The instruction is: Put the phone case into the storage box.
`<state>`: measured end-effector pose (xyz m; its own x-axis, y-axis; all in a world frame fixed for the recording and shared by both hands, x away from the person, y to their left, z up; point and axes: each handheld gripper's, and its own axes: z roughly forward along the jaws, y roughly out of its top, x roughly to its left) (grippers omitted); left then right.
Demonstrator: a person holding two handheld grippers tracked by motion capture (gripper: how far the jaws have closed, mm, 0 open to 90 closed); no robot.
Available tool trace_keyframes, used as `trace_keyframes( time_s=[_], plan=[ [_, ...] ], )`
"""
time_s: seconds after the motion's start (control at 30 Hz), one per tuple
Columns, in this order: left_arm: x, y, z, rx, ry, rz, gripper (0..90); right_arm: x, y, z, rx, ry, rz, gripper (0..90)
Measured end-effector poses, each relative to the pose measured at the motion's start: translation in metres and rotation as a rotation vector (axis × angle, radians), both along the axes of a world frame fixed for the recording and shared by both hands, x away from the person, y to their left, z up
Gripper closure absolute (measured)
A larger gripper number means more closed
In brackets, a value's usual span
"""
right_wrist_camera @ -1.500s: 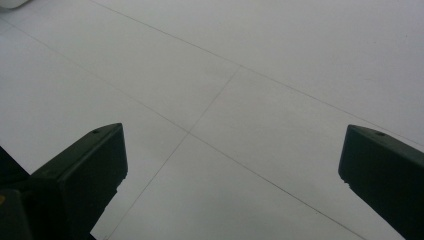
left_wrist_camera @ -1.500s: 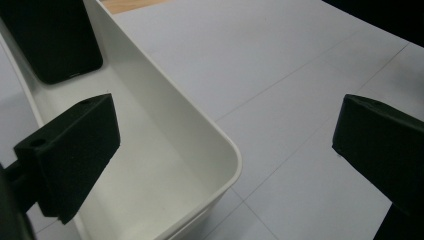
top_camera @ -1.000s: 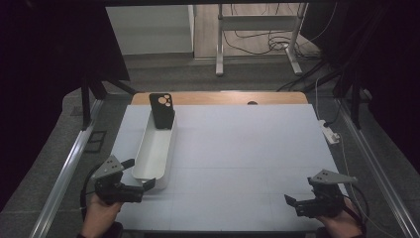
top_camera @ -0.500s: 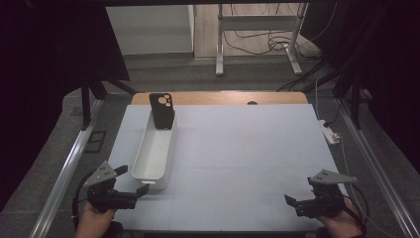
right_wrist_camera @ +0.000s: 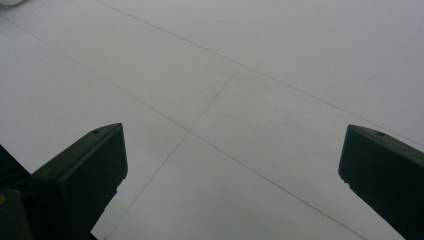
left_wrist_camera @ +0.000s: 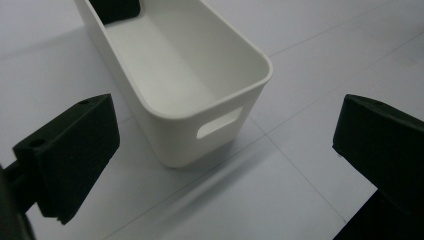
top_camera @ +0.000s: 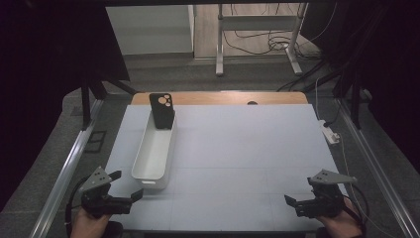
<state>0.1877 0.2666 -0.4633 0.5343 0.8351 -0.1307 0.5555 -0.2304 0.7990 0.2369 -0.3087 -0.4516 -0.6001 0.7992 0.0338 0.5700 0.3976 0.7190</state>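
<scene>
The white bin (top_camera: 154, 151) lies along the table's (top_camera: 247, 163) left edge, its near end just ahead of the left gripper (top_camera: 126, 186), jaws spread. The right gripper (top_camera: 292, 202), also spread, hovers near the front right corner.

1. Left gripper (top_camera: 126, 186): a black body, topped by a grey three-cornered plate with small dark holes. A black cable loops off its outer side.
2. Left gripper jaws, in the left gripper view: two matt black blocks with flat faces and bevelled edges. One small round hole sits near the upper corner of one block.
3. Right gripper (top_camera: 289, 200): a black body with the same grey three-cornered plate on top. A black cable curves behind it.
4. Right gripper jaws, in the right gripper view: matt black, wedge-shaped blocks, each with a small round hole near its top edge.
</scene>
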Motion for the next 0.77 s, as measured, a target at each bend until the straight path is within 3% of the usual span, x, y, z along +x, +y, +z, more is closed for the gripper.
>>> trace_keyframes(
  time_s=[0.6,0.77],
  plan=[
    [-0.0043,-0.0026,-0.0040,0.083,0.039,-0.008,0.0,0.0000,0.0003,0.0000,-0.003,0.001,0.001,0.0],
    [-0.0022,-0.0017,-0.0043,0.069,0.050,-0.004,0.0,0.0004,-0.0003,-0.0004,-0.005,0.004,0.002,0.0]
  ],
)
